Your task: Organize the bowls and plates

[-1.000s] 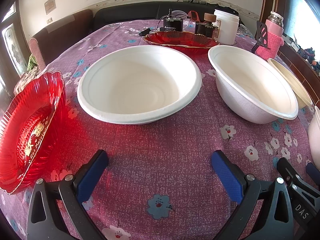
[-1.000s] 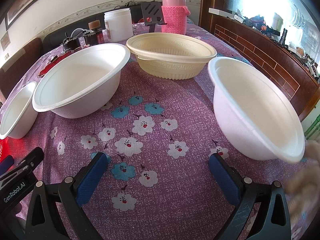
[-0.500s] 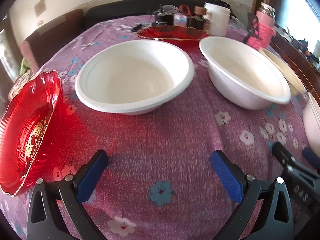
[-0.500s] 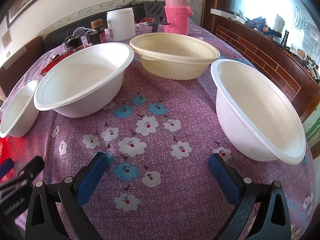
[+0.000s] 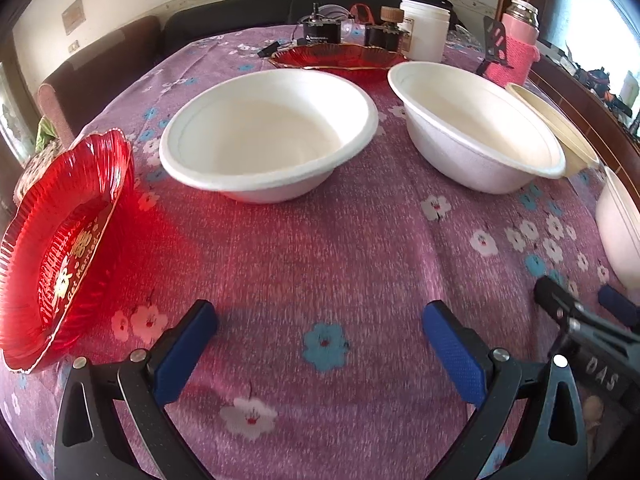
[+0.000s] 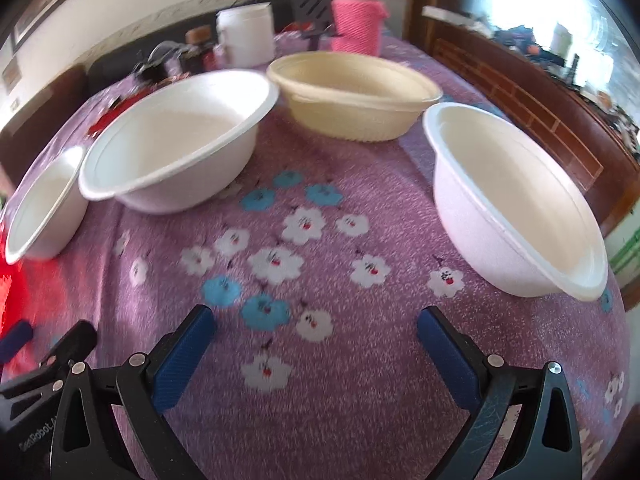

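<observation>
- Left gripper: blue-padded fingers spread wide, nothing between them, hovering over the purple flowered tablecloth.
- Right gripper: fingers likewise spread apart and empty, above the same cloth; its tip shows at the lower right edge of the left wrist view.
- Landmark: the middle white bowl, upright on the cloth, rim slightly blurred in the right wrist view.
- Left white bowl: just beside the landmark on its left, upright, with a gap of cloth between the two.
- Cream bowl: just behind and to the right of the landmark, upright, patterned outer wall; whether the two rims touch cannot be told.
- Right white bowl: well apart from the landmark to its right, near the table's edge, standing alone.
- Near red plate: far to the landmark's left, beyond the left white bowl, ribbed and translucent with gold lettering in its well.
- Far red plate: behind the landmark and to its left, gold-rimmed, lying flat.
- White jar: behind the landmark, past the far red plate, among small dark items too blurred to name.
- Pink-sleeved bottle: behind the cream bowl, upright, with a metal cap.
</observation>
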Demonstrator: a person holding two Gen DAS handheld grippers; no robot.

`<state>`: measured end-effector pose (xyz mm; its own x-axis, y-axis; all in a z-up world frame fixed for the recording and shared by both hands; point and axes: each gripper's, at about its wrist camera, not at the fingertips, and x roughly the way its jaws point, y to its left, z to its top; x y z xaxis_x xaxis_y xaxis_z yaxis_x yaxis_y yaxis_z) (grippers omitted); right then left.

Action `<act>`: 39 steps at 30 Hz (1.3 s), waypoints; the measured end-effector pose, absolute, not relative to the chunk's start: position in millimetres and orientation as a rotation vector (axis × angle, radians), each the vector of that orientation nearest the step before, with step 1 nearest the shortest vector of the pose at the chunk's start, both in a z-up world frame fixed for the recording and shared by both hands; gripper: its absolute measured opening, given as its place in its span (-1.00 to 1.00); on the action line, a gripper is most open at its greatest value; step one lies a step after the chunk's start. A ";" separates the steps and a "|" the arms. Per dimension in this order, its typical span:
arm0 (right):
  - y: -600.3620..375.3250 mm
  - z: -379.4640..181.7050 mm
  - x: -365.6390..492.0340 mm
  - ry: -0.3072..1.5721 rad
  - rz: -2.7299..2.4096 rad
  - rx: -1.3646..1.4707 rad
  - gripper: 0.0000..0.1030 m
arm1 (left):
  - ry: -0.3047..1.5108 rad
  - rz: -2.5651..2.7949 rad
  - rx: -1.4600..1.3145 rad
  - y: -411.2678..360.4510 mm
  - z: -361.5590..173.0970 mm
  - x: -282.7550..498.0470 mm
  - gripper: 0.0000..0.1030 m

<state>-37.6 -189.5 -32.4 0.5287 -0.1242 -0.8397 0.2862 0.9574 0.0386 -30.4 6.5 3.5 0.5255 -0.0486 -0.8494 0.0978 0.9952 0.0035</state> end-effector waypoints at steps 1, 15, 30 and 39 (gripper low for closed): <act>-189.4 -32.5 -39.5 0.983 -0.244 0.181 0.98 | 1.025 -0.099 0.040 8.7 5.3 -33.2 1.00; -173.0 1.3 -81.0 0.908 -0.171 0.127 0.68 | 0.432 -0.103 -0.176 106.7 188.9 -157.9 0.99; -189.0 379.9 -194.3 0.093 -0.126 0.104 0.87 | 0.060 -0.011 -0.103 167.3 486.5 -201.6 1.00; -182.6 526.6 -154.2 0.032 -0.212 0.015 0.99 | 0.064 0.105 -0.064 177.2 580.6 -134.4 1.00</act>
<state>-154.2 -182.6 526.6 0.9771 -0.2101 -0.0334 0.2105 0.9775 0.0115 -134.4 177.2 580.6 0.9925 0.1022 -0.0668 -0.1063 0.9925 -0.0605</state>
